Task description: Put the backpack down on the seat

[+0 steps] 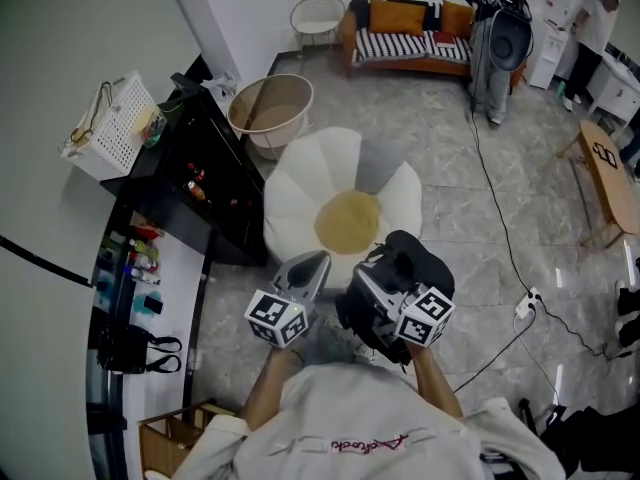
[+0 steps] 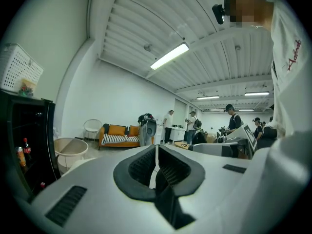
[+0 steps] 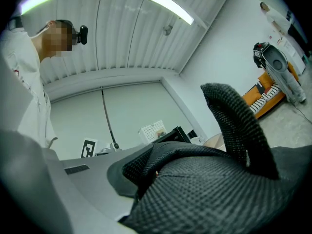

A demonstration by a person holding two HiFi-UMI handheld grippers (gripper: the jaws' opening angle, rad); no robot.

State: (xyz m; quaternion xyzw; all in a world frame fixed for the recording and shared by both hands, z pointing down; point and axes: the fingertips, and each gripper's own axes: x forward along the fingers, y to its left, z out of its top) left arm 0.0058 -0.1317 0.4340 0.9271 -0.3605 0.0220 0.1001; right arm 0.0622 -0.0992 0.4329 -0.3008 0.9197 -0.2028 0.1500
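Backpack [image 1: 405, 268]: black, hanging at the seat's near right edge; we cannot tell whether it touches the cushion.
Right gripper [image 3: 146, 174]: jaws pinch the backpack's mesh strap [image 3: 234, 126].
Seat [image 1: 300, 193]: flower-shaped, white round a yellow centre [image 1: 348, 220], bare, just beyond the backpack.
Left gripper [image 2: 155, 169]: jaws pressed together, nothing between them; just left of the backpack.
Step in hand: we judge it the carry onto the seat, set-down not yet done.
Method: we advise bringing the backpack over the centre, lowering until it rests, then releasing.
Risk: released at the rim, it may slide off.
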